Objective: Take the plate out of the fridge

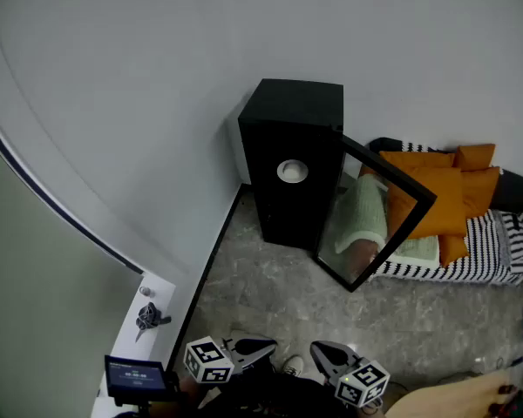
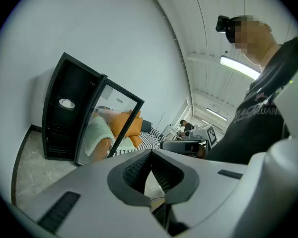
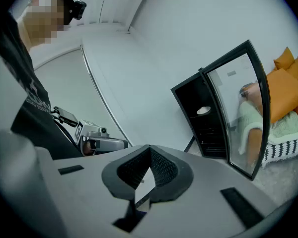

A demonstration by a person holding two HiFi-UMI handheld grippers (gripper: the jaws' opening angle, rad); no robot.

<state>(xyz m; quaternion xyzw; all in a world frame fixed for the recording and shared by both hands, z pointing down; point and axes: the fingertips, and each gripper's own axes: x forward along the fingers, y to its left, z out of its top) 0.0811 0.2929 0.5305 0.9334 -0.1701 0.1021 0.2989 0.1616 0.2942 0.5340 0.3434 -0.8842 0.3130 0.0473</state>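
A small black fridge (image 1: pixel 296 116) stands on the floor against the white wall, with its glass door (image 1: pixel 392 179) swung open to the right. Inside, a white plate (image 1: pixel 292 171) lies on an upper shelf; it also shows as the plate (image 2: pixel 66 103) in the left gripper view and the plate (image 3: pixel 203 110) in the right gripper view. My left gripper (image 1: pixel 254 348) and right gripper (image 1: pixel 321 350) hang low, close to my body and well short of the fridge. Both are shut with nothing between their pads, as the left gripper (image 2: pixel 150 157) and right gripper (image 3: pixel 149 153) views confirm.
A sofa with orange cushions (image 1: pixel 444 190) and a striped cover (image 1: pixel 479 266) sits right of the fridge, behind the open door. A white ledge (image 1: pixel 152 299) with a small dark object runs along the left wall. A small screen (image 1: pixel 135 377) sits at bottom left. Grey speckled floor (image 1: pixel 270 294) lies between me and the fridge.
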